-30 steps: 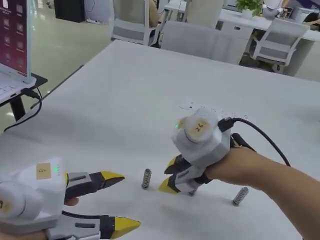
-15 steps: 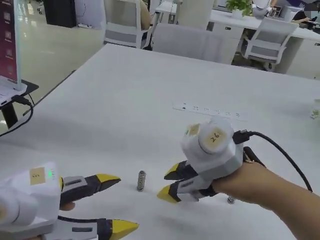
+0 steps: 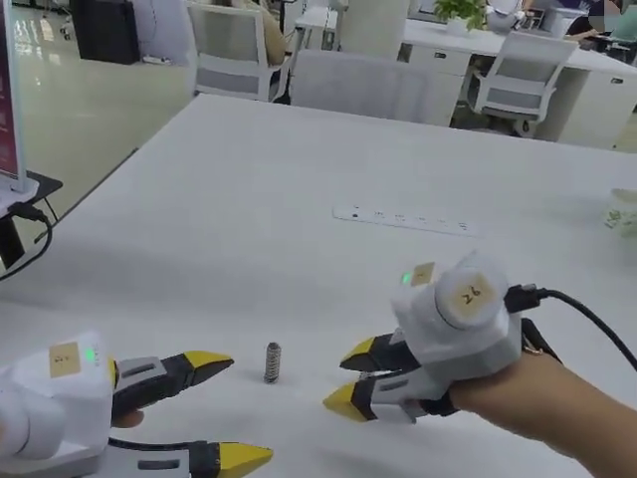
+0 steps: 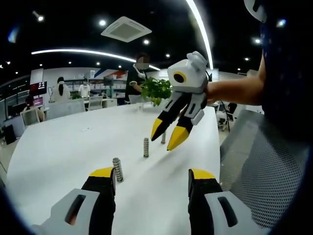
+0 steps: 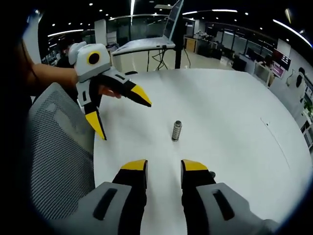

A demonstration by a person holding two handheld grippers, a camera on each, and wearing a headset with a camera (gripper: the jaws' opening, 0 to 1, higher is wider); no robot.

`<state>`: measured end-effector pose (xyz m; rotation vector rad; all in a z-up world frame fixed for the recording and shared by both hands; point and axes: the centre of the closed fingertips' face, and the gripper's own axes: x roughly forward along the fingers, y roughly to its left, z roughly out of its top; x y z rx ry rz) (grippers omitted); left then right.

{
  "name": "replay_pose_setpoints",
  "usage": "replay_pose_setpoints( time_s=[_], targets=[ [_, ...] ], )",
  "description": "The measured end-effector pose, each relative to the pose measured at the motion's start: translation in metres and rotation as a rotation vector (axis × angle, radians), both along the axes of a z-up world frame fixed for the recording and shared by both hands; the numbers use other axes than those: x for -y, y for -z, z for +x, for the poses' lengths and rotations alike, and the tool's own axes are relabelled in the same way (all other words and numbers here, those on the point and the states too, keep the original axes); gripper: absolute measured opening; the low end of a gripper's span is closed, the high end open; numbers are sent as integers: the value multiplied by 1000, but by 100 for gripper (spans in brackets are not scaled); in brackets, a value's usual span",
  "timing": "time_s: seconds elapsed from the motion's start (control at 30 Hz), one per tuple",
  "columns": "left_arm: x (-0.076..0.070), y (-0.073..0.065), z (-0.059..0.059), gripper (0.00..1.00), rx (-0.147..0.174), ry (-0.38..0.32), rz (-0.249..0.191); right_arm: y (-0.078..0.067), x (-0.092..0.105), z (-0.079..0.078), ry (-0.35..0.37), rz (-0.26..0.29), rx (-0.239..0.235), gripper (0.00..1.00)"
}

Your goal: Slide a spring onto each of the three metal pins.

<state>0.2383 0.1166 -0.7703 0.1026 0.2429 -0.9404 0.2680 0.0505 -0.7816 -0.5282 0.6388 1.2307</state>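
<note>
**Hazards.** The right gripper (image 3: pixel 348 376) hangs low over the white table (image 3: pixel 249 189). Its yellow-tipped jaws stand a narrow gap apart and hold nothing. In the left gripper view those tips lie just beside the middle spring (image 4: pixel 145 147) and the right spring (image 4: pixel 163 138), two small grey metal coils. A sideways sweep would likely topple one or send it rolling. The left gripper (image 3: pixel 227 408), jaws spread wide and empty, points at the left spring (image 3: pixel 272 362) from nearby. A forward push carries the same risk. A light coil may also snag on a jaw tip and lift off.

**Count.**
- Springs: three, all upright in a row running left to right. The right spring is partly behind the right gripper's tip.
- Metal pins: too small to tell apart from the coils, so seating cannot be confirmed.
- Grippers: two.
- White power strip (image 3: pixel 398 219), far on the table: one.
</note>
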Motion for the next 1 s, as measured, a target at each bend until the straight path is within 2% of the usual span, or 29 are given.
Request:
replay_pose_setpoints(
  time_s=[0.57,1.0],
  targets=[
    [8,-7,-2,57,-4,2,3,-5,42,-17,81,52,4,27],
    [13,-10,-4,58,-8,8,1,-13,82,-17,175,80,20,29]
  ],
)
